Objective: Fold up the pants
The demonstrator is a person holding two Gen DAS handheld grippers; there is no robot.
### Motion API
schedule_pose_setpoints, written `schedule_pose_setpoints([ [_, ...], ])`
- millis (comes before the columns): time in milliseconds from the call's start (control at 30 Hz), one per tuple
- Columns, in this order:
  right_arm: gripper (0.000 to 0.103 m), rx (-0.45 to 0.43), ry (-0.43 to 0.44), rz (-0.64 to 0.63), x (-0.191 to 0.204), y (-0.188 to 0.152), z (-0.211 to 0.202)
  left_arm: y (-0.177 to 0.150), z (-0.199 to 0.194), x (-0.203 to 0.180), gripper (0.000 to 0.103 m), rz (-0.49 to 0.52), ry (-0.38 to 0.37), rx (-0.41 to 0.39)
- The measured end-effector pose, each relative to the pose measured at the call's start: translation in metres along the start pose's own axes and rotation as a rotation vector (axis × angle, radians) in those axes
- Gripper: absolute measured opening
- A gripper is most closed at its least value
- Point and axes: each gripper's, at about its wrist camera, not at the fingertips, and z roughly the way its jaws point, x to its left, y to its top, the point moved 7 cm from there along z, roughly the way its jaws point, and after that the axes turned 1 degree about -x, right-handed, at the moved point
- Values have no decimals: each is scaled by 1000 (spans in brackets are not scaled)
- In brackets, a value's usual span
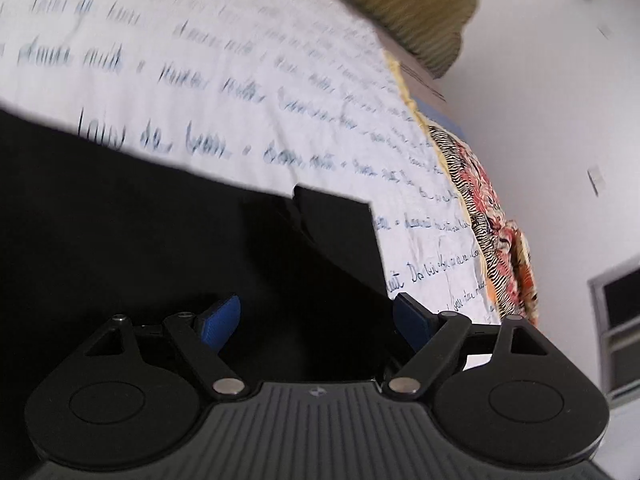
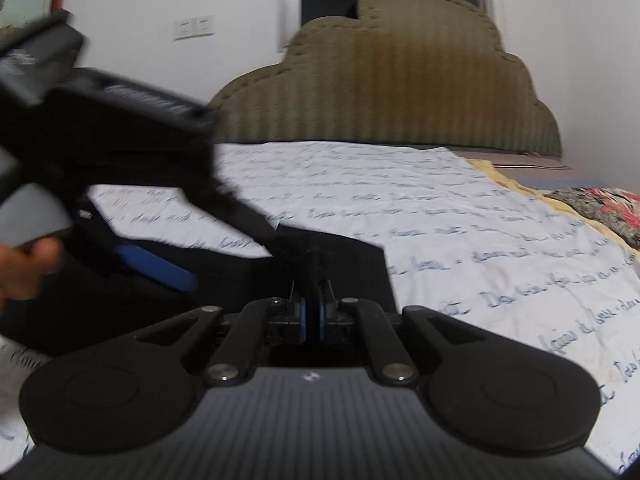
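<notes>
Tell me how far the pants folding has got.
Done: the black pants lie spread on the white printed sheet; no finished fold shows. In hand: the right gripper is shut on a raised edge of the pants, while the left gripper hangs open over the cloth, gripping nothing. Left: apparently the whole fold, carrying the pinched edge across and then flattening it.

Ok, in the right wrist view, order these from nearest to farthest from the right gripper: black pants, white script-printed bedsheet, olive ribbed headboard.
1. Black pants: pinched in the right gripper, directly ahead.
2. White script-printed bedsheet: under and beyond the pants, spreading right.
3. Olive ribbed headboard: at the bed's far end, against the wall.
</notes>
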Motion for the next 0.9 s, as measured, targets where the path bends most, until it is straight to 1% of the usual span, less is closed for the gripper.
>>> schedule_pose_setpoints([
  [100, 8, 8, 21, -12, 8, -5, -4, 1, 6, 5, 85, -39, -1, 5],
  [167, 8, 5, 39, -82, 19, -8, -7, 3, 7, 4, 85, -51, -8, 0],
  [267, 8, -13, 22, -227, 42, -13, -13, 6, 5, 5, 85, -69, -17, -27],
  [333, 8, -19, 6, -262, 50, -13, -15, 6, 4, 8, 84, -84, -19, -31],
  [367, 8, -21, 2, -267, 53, -13, -16, 6, 3, 9, 74, -88, -20, -34],
  [400, 8, -20, 0, -268, 54, -13, -16, 5, 3, 9, 48, -83, -23, -29],
  [433, 8, -21, -5, -267, 55, -12, -16, 4, 4, 9, 37, -74, -21, -15],
  [467, 8, -24, -12, -268, 57, -11, -16, 3, 5, 10, 29, -69, -10, -6],
  [567, 8, -29, -15, -272, 58, -12, -21, 1, 0, 15, 15, -49, 12, -30],
  [667, 9, -28, -15, -287, 63, -13, -23, 2, -10, 16, 11, -29, 5, -66],
  [733, 9, -33, -18, -305, 67, -13, -24, 2, -17, 14, 10, 5, 11, -96],
  [767, 9, -38, -18, -313, 63, -12, -22, 2, -20, 13, 10, 24, 20, -112],
  [900, 9, -67, -14, -353, 76, -12, -25, 2, -33, 13, 10, 97, 67, -173],
])
